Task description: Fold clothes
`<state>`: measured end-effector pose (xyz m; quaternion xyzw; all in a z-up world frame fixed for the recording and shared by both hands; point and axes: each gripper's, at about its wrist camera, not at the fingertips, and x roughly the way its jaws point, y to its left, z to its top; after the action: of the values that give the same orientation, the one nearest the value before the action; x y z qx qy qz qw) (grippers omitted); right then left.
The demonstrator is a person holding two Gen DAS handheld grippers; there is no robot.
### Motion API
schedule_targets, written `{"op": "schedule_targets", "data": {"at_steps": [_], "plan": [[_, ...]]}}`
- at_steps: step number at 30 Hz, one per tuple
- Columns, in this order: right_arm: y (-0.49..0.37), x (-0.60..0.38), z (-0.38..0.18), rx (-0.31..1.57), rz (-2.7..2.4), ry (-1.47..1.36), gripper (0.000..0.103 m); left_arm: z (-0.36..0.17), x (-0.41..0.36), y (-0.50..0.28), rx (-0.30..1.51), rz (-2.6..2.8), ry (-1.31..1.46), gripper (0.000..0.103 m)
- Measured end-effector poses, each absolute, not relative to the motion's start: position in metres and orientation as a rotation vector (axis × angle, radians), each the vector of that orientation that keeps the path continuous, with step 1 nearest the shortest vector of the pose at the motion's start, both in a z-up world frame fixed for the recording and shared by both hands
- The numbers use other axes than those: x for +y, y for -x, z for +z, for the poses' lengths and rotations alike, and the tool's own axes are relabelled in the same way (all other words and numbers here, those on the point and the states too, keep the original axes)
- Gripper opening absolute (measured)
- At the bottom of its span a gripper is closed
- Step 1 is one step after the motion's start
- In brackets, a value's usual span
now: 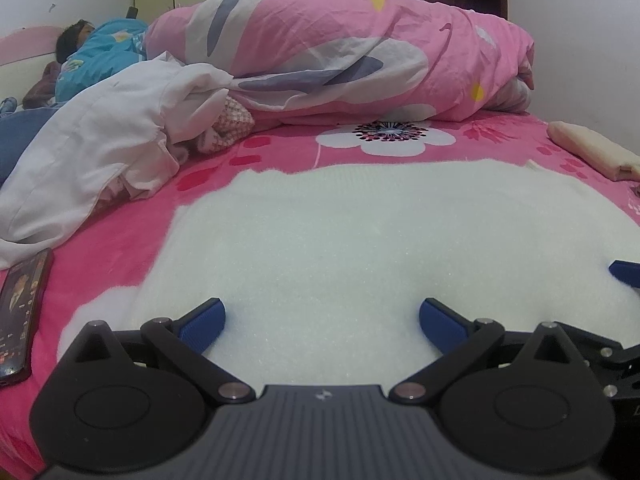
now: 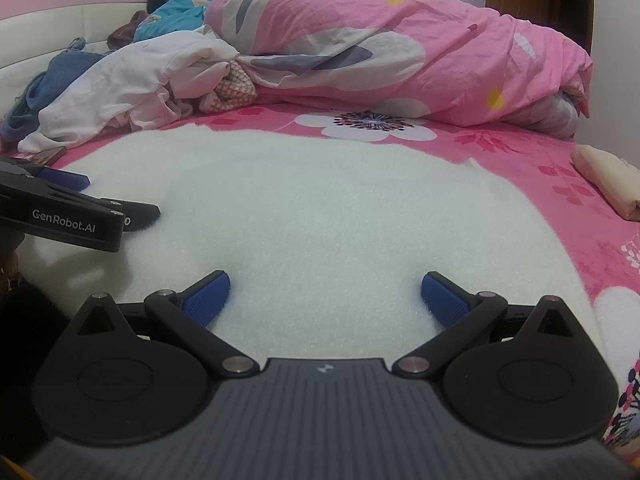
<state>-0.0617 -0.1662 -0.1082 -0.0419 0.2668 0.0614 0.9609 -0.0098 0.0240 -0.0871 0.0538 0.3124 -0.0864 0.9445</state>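
Observation:
A fluffy white garment (image 1: pixel 380 236) lies spread flat on the pink flowered bed sheet (image 1: pixel 120 248). My left gripper (image 1: pixel 322 312) hovers low over its near edge, open, with nothing between its blue pads. A blue fingertip of the right gripper (image 1: pixel 624 272) shows at the right edge of the left wrist view. In the right wrist view the same white garment (image 2: pixel 320 208) fills the middle, and my right gripper (image 2: pixel 326 288) is open just above it, empty. The left gripper (image 2: pixel 68 180) comes in from the left there, resting near the garment's left side.
A rumpled pile of white and pink clothes (image 1: pixel 100 148) lies at the left, a rolled pink quilt (image 1: pixel 340 56) behind. A phone (image 1: pixel 22 312) rests at the near left. A folded cream cloth (image 1: pixel 592 148) sits at the right edge. A person in blue (image 1: pixel 96 52) lies at the far left.

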Motion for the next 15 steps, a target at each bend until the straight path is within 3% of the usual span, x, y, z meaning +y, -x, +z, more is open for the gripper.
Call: {"op": "schedule_targets", "data": {"at_steps": [15], "plan": [[0.0631, -0.1678, -0.1085, 0.535, 0.126, 0.083, 0.102, -0.0875, 0.0231, 0.0111, 0.635, -0.17, -0.111, 0.103]]}}
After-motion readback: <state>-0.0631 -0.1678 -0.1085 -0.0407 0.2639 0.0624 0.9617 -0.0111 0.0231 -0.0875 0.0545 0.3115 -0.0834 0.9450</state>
